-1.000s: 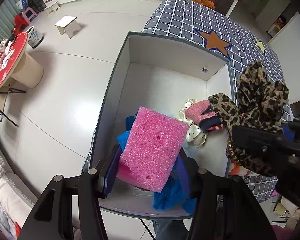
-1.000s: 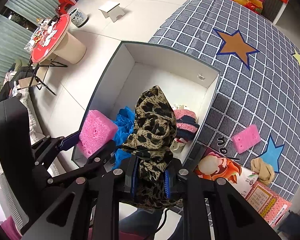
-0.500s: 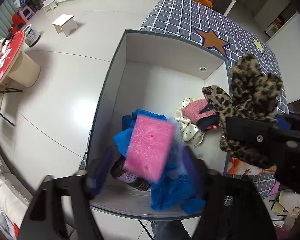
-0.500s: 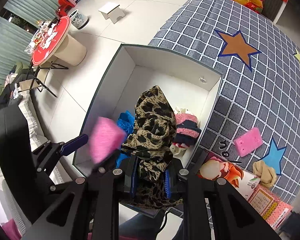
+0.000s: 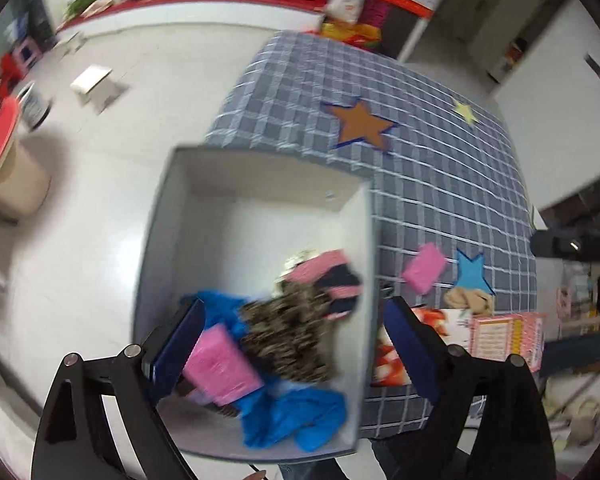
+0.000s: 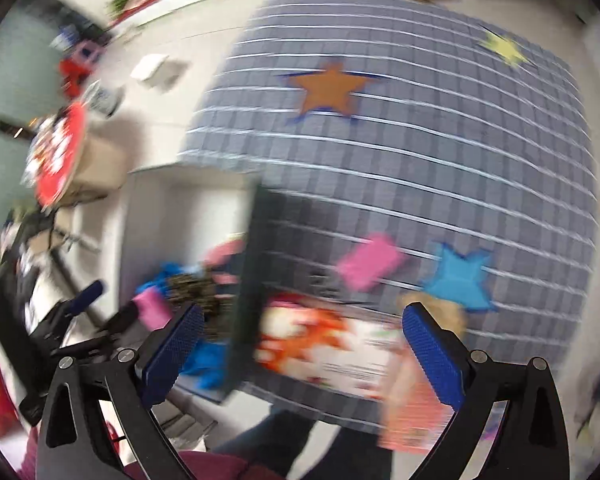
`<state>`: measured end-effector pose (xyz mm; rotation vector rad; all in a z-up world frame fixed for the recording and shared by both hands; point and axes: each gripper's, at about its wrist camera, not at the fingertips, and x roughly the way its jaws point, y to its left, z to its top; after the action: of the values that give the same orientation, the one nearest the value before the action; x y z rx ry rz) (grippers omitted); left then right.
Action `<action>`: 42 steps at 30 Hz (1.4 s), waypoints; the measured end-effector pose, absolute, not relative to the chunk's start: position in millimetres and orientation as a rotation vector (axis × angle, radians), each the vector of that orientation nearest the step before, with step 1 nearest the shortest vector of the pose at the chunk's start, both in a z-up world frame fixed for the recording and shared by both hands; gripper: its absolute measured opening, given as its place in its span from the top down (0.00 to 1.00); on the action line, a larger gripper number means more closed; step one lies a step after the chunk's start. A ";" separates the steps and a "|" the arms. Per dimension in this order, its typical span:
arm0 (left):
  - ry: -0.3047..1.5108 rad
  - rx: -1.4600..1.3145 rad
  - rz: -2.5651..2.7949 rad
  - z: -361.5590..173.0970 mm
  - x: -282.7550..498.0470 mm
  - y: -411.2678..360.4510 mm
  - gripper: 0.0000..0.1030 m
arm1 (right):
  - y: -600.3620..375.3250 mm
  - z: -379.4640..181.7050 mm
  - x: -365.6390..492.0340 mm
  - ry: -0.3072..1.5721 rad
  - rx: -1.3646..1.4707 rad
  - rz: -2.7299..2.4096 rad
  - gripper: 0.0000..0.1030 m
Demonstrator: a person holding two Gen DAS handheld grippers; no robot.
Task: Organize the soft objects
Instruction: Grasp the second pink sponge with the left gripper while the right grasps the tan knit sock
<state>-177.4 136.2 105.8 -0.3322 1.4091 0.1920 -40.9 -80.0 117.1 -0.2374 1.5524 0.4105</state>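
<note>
Left wrist view: my left fingers (image 5: 292, 344) and right fingers (image 6: 300, 350) now gape empty; sponge (image 5: 220, 364) and leopard cloth (image 5: 290, 338) dropped into the box (image 5: 364, 280) below them.

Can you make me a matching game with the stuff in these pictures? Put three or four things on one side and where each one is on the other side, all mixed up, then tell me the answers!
Things:
1. leopard-print cloth
2. small pink sponge
3. tan cloth
4. orange star

Places:
A. on the checked tablecloth, far beyond the box
B. inside the white box, between the blue cloth and the pink-and-navy sock
C. on the tablecloth, just below the blue star
D. on the tablecloth, between the box wall and the blue star

Answers: 1-B, 2-D, 3-C, 4-A
</note>
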 end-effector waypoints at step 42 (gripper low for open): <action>1.857 0.200 -0.146 -106.0 -48.8 -82.5 0.10 | -344.2 -42.0 36.4 1.899 -0.073 0.145 0.67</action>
<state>-48.8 -82.5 -106.0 0.1997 1.8574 -0.1458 36.4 -344.2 -42.0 -0.0735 1.8994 0.1450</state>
